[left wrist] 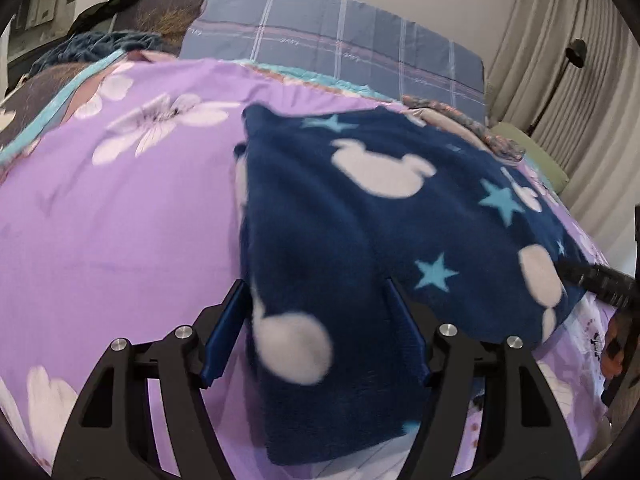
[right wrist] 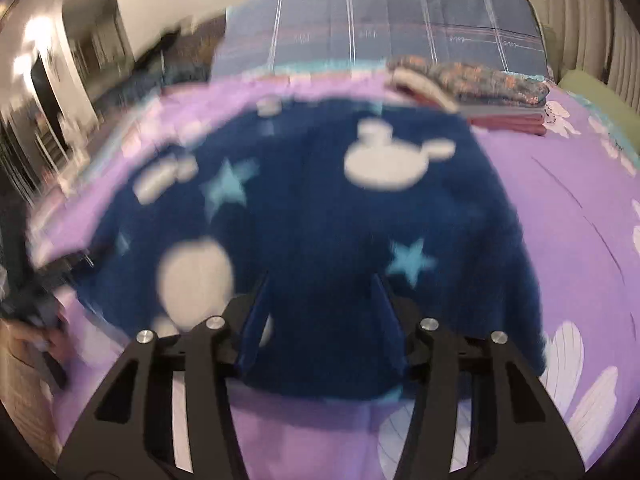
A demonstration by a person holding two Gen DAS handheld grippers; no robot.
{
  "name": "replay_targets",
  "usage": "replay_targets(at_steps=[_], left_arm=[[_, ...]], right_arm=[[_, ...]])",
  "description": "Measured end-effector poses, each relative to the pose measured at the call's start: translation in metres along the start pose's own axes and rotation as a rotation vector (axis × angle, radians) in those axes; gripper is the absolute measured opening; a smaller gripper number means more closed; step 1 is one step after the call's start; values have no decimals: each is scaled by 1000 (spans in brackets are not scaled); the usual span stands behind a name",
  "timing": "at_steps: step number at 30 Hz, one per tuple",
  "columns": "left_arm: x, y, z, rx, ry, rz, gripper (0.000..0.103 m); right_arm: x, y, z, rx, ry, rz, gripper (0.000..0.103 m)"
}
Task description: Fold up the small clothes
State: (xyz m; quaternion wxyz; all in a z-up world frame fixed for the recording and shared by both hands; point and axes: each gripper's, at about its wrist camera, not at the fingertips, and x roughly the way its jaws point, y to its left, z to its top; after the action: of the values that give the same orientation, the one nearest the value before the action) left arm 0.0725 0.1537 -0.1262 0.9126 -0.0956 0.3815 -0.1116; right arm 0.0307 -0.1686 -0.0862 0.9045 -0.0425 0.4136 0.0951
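A navy fleece garment (left wrist: 360,240) with white mouse-head shapes and light blue stars lies on the purple floral bedspread (left wrist: 120,220). My left gripper (left wrist: 316,284) is open, its blue-padded fingers straddling the garment's near left part. The right wrist view is blurred: the same garment (right wrist: 320,220) fills the middle, and my right gripper (right wrist: 322,280) is open with its fingers either side of the garment's near edge. The right gripper's black body shows at the left view's right edge (left wrist: 600,280).
A stack of folded clothes (right wrist: 480,88) sits at the far right of the bed. A blue plaid pillow (right wrist: 380,20) lies at the head. Curtains (left wrist: 560,60) and a green cushion (left wrist: 532,152) are on the right. Dark clothes (left wrist: 100,44) lie far left.
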Motion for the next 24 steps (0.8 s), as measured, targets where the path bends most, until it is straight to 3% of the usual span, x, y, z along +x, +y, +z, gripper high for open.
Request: replay_targets(at_steps=[3,8,14,16,18,20,24], left_arm=[[4,5,2,-53,17,-18,73],[0,-4,-1,-11,12,20,73],[-2,-5,-3,-10,15,27,73],[-1,-7,-3,0,15,38,73],[-1,-8,-3,6,14,44,73],[-1,-8,-4,5,15,42,73],[3,-6,-6,-2,29,33,75]], right_arm=[[8,-1,-9,0,2,-27,52],[4,1,-2,52,22,-41,53],[-34,32,9,5,-108,9,54],[-36,42,16,-31,-143,0,63],[-19,46,20,-34,-89,4,64],[20,40,13,23,73,45,64],[30,41,7,-10,51,37,67]])
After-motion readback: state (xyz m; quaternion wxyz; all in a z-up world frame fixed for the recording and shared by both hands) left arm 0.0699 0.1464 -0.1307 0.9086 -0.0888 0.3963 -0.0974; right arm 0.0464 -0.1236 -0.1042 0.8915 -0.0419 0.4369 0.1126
